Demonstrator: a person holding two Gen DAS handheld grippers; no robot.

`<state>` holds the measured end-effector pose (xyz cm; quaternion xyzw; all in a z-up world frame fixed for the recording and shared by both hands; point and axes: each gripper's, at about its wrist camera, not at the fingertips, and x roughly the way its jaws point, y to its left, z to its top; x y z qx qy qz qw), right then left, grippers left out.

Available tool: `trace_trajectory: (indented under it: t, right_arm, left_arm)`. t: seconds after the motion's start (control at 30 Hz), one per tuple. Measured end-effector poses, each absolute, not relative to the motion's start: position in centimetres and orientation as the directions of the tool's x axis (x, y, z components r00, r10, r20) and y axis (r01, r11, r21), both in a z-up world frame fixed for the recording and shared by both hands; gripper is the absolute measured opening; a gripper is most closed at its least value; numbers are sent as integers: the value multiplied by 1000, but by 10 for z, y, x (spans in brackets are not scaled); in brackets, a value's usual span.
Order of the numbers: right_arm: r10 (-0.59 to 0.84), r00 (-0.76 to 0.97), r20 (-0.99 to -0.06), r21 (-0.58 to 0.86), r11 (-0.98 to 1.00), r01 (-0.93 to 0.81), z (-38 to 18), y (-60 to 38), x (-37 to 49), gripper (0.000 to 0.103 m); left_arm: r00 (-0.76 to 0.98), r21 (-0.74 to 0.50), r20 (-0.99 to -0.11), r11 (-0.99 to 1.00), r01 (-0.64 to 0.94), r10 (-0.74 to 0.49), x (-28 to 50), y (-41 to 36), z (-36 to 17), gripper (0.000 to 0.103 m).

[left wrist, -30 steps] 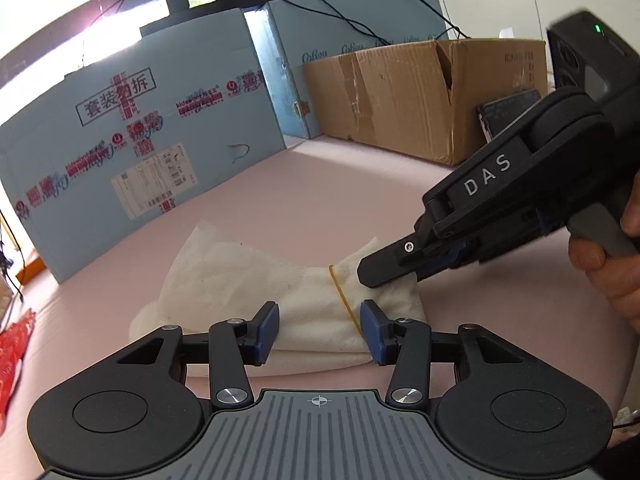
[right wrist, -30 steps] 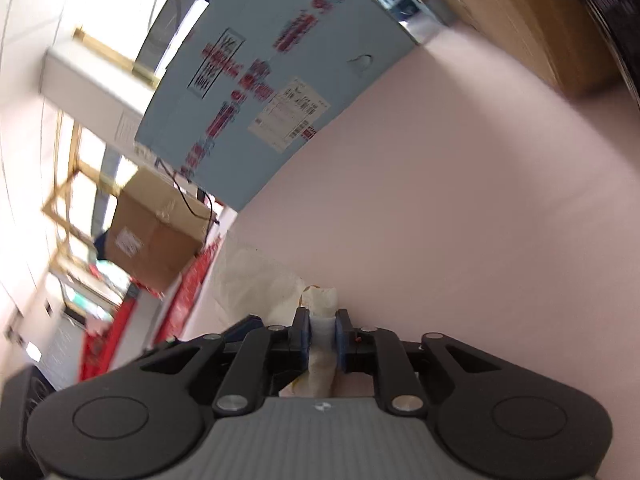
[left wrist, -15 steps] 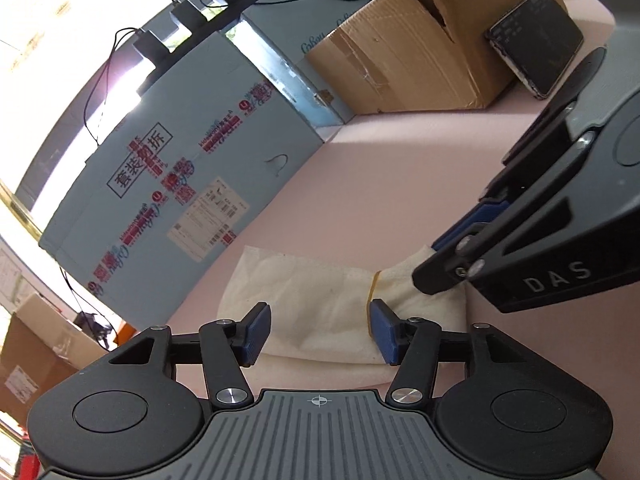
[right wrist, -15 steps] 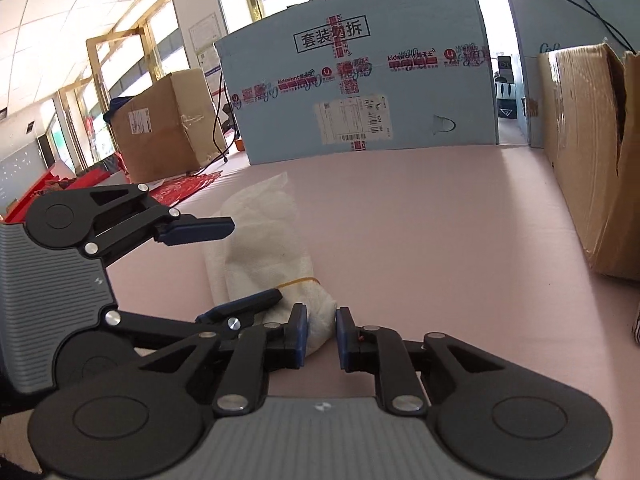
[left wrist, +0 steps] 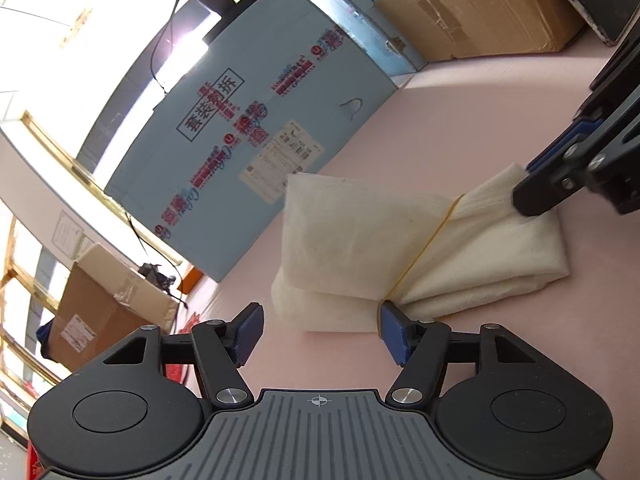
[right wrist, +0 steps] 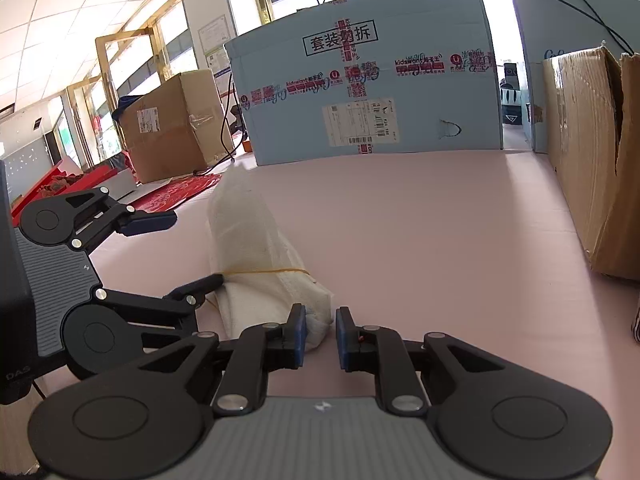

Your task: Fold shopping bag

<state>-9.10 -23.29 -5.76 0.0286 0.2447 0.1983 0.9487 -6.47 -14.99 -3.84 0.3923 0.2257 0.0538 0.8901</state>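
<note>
The folded white shopping bag (left wrist: 360, 248) lies on the pink table, bound by a yellow rubber band (left wrist: 424, 252). My left gripper (left wrist: 316, 332) is open just in front of the bag's near edge, its right pad close to the band. In the right wrist view the bag (right wrist: 260, 256) lies ahead with the band (right wrist: 264, 271) across it. My right gripper (right wrist: 320, 334) is open with a narrow gap, and the bag's near end sits at its left pad. The right gripper's fingers (left wrist: 552, 184) rest at the bag's right end in the left wrist view.
A blue carton (right wrist: 368, 92) stands at the table's back. A brown cardboard box (right wrist: 592, 152) stands along the right side. Another brown box (right wrist: 172, 128) and red items (right wrist: 176, 196) lie off the table's left. The left gripper body (right wrist: 80, 280) sits to the left of the bag.
My right gripper let go of the bag's end and opened a little. It levelled out and drew back. My left gripper tilted and stayed open by the bag.
</note>
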Motion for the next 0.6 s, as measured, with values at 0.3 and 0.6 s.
trace_trajectory:
  t: [0.3, 0.6]
  right_arm:
    - [401, 795, -454, 185, 916, -356, -58, -237, -90, 17]
    - [371, 806, -461, 165, 928, -333, -57, -230, -90, 19]
  left_arm:
    - [844, 346, -531, 890, 296, -74, -64, -105, 12, 66]
    - [889, 582, -452, 730, 358, -75, -92, -135, 23, 71]
